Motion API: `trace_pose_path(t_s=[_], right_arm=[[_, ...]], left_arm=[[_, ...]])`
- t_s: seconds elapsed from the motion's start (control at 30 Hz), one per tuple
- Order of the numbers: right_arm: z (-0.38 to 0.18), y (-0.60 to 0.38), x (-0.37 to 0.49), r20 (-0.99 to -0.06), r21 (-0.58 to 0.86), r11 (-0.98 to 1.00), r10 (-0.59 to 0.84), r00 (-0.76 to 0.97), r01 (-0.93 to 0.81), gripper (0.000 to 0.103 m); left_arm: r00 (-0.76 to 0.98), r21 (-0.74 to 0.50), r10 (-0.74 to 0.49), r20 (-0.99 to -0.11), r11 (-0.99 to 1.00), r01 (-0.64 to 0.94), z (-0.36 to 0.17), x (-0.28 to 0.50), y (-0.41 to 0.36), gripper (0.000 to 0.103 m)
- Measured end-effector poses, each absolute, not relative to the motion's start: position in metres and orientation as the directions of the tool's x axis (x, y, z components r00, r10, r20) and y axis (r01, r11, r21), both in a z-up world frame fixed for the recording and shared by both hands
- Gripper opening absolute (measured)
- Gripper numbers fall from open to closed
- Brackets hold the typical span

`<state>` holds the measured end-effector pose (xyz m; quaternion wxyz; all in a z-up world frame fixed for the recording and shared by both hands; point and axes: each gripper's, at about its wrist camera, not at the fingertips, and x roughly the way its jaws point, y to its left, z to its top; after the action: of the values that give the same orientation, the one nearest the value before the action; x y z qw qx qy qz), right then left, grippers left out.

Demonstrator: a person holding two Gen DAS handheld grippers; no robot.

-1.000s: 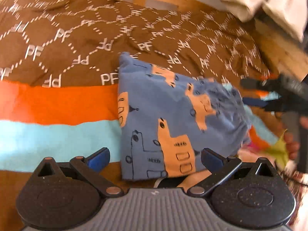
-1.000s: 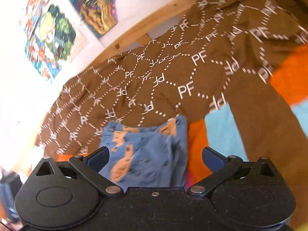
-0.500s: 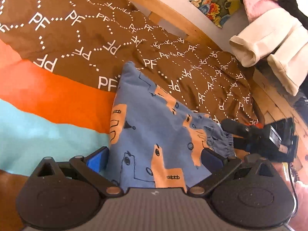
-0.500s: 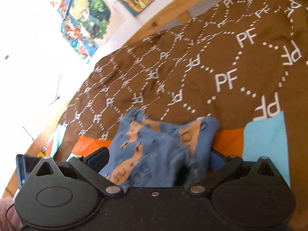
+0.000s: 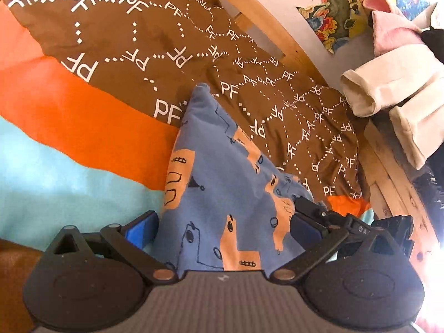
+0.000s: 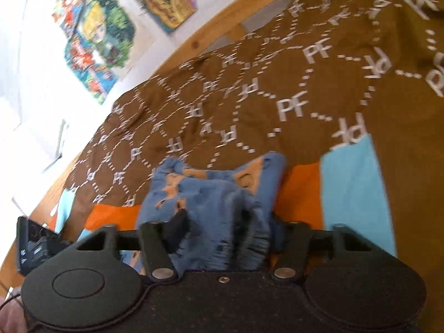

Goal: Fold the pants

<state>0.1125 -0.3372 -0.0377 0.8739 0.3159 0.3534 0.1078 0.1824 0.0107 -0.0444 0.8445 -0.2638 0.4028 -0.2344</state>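
Note:
The blue pants with orange prints lie folded on the bedspread. My left gripper is open, its fingers either side of the near edge of the pants. My right gripper is shut on the gathered waistband end of the pants; it also shows in the left wrist view at the right edge of the pants. The right fingertips are buried in cloth.
The bedspread is brown with white PF letters, with orange and light blue bands. A wooden bed frame runs along the wall. Cream and pink clothes hang at the right. Posters cover the wall.
My right gripper has closed on the waistband end of the pants, bunching the cloth. The left gripper has moved closer over the pants and stays open.

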Motion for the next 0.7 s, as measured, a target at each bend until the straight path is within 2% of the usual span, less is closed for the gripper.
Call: trace_pose_path(t_s=[0.03, 0.1, 0.2, 0.27, 0.3, 0.33, 0.43, 0.57, 0.7], right_arm=[[-0.04, -0.339, 0.112, -0.549, 0.636, 0.77, 0.406, 0.73, 0.05, 0.047], [-0.042, -0.343, 0.11, -0.547, 0.646, 0.761, 0.405, 0.733, 0.062, 0.045], [-0.042, -0.34, 0.11, -0.553, 0.628, 0.776, 0.394, 0.734, 0.057, 0.044], [-0.041, -0.338, 0.11, -0.557, 0.617, 0.785, 0.385, 0.736, 0.056, 0.042], [-0.041, -0.337, 0.11, -0.558, 0.611, 0.789, 0.38, 0.737, 0.056, 0.041], [-0.041, -0.336, 0.11, -0.561, 0.606, 0.793, 0.374, 0.739, 0.058, 0.039], [-0.037, -0.328, 0.11, -0.582, 0.561, 0.826, 0.342, 0.738, 0.06, 0.037], [-0.027, -0.306, 0.11, -0.623, 0.42, 0.907, 0.258, 0.738, 0.038, 0.033], [-0.02, -0.289, 0.107, -0.625, 0.306, 0.952, 0.193, 0.756, 0.01, 0.028]], left_arm=[[0.567, -0.632, -0.606, -0.558, 0.753, 0.184, -0.045, 0.182, 0.01, 0.103], [0.569, -0.623, -0.599, -0.563, 0.76, 0.183, -0.044, 0.182, 0.009, 0.1], [0.588, -0.595, -0.554, -0.59, 0.79, 0.148, -0.043, 0.179, 0.009, 0.082], [0.6, -0.576, -0.52, -0.608, 0.809, 0.118, -0.044, 0.178, 0.011, 0.062], [0.603, -0.566, -0.507, -0.616, 0.817, 0.108, -0.044, 0.178, 0.012, 0.057], [0.606, -0.553, -0.49, -0.627, 0.828, 0.097, -0.044, 0.178, 0.012, 0.048], [0.608, -0.527, -0.47, -0.639, 0.844, 0.098, -0.042, 0.177, 0.011, 0.041], [0.616, -0.478, -0.447, -0.649, 0.869, 0.127, -0.037, 0.174, 0.004, 0.031], [0.619, -0.466, -0.436, -0.653, 0.876, 0.125, -0.034, 0.172, 0.004, 0.027]])
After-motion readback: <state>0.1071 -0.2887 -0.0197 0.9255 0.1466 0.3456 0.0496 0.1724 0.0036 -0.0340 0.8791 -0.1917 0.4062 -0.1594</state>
